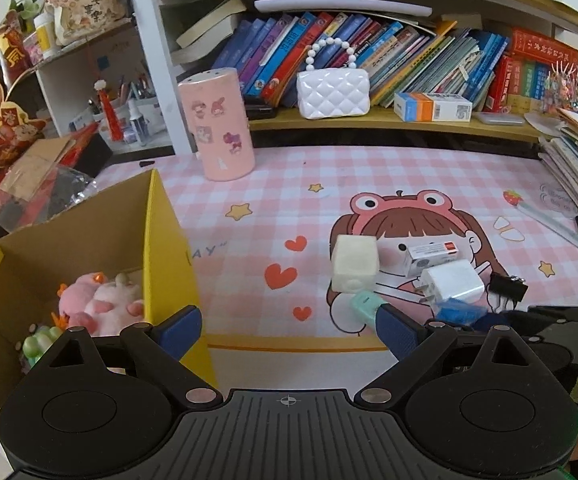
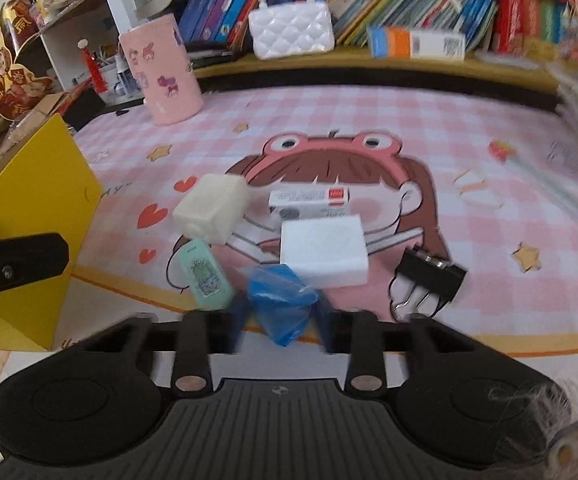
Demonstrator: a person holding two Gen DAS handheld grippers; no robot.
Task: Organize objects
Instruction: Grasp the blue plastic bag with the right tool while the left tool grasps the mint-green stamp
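Observation:
My left gripper (image 1: 287,330) is open and empty, low over the mat's front edge, beside the yellow cardboard box (image 1: 161,240) that holds pink plush toys (image 1: 103,304). My right gripper (image 2: 281,316) is shut on a crumpled blue plastic item (image 2: 283,300), also seen in the left wrist view (image 1: 459,310). Clustered on the mat are a cream cube (image 2: 213,208), a mint green case (image 2: 207,274), a white charger block (image 2: 323,250), a small white box with a red label (image 2: 309,200) and a black binder clip (image 2: 429,276).
A pink cylinder with stickers (image 1: 221,124) stands at the back left of the pink checked mat (image 1: 369,176). A white quilted handbag (image 1: 333,90) and books fill the shelf behind. A stack of papers (image 1: 577,172) lies at the right.

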